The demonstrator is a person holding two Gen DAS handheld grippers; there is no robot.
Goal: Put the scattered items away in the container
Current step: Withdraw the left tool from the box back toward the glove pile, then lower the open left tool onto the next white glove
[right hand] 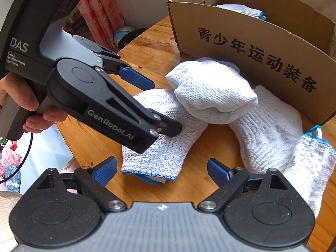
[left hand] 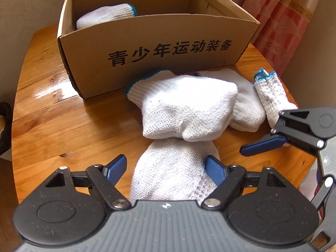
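Several white knitted gloves with blue cuffs lie heaped on the wooden table (left hand: 63, 126) in front of a cardboard box (left hand: 168, 63). One more glove (left hand: 107, 14) lies inside the box. My left gripper (left hand: 166, 170) is open and straddles the nearest glove (left hand: 172, 176), which lies partly under a bunched glove (left hand: 189, 109). My right gripper (right hand: 162, 171) is open just above the table, with that same glove's blue cuff (right hand: 151, 174) in front of its fingers. In the right wrist view the left gripper (right hand: 163, 107) slants down over this glove (right hand: 163, 151), held by a hand (right hand: 21, 96).
Two more gloves (right hand: 271, 130) (right hand: 310, 163) lie right of the heap, close to the box (right hand: 262, 63) wall. A pink curtain (left hand: 283, 21) hangs behind the table. The table edge runs close on the left of the right wrist view, with cloth clutter (right hand: 12, 163) below it.
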